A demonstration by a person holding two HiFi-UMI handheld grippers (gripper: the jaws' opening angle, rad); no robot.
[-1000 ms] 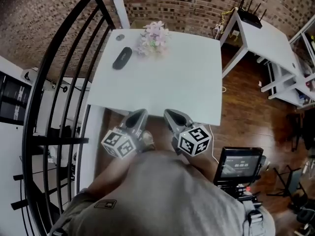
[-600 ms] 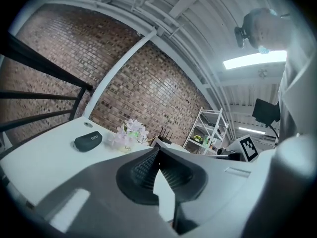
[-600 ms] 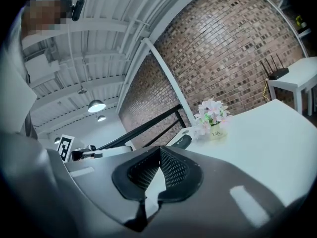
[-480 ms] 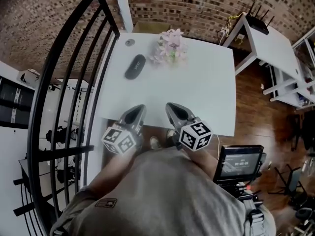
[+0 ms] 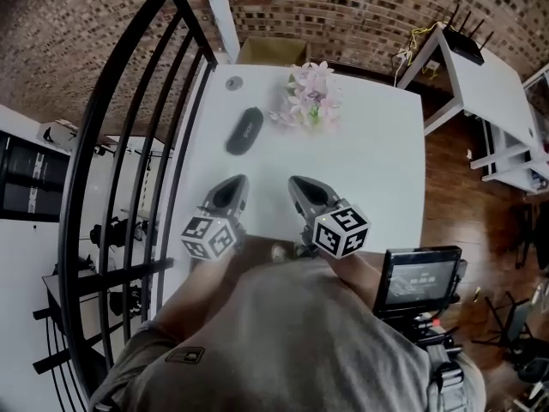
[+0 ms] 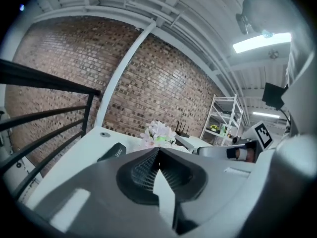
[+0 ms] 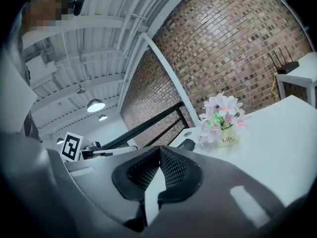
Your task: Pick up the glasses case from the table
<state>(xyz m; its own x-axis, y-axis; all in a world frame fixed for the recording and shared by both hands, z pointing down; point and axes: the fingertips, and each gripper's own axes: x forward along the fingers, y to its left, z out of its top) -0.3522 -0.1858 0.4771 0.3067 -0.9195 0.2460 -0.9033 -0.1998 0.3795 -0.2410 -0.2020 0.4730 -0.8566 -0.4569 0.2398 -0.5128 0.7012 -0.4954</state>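
Head view: black glasses case (image 5: 244,130) lies flat on the white table (image 5: 377,170), upper left of centre in the frame. It is just left of the pot of pink flowers (image 5: 310,101) and near the table's left edge, beside the black railing (image 5: 120,144). Left gripper (image 5: 232,185) and right gripper (image 5: 300,185) sit side by side over the near edge of the table, lower centre, both well short of the case. Left gripper view: jaws pressed together, nothing between them; case visible beyond the tips, left of centre. Right gripper view: jaws likewise closed tip to tip and empty. Judgement: task is at the approach stage only; case untouched, no grasp begun. Left to do: reach the case, spread one gripper's jaws, close on it, lift it clear.
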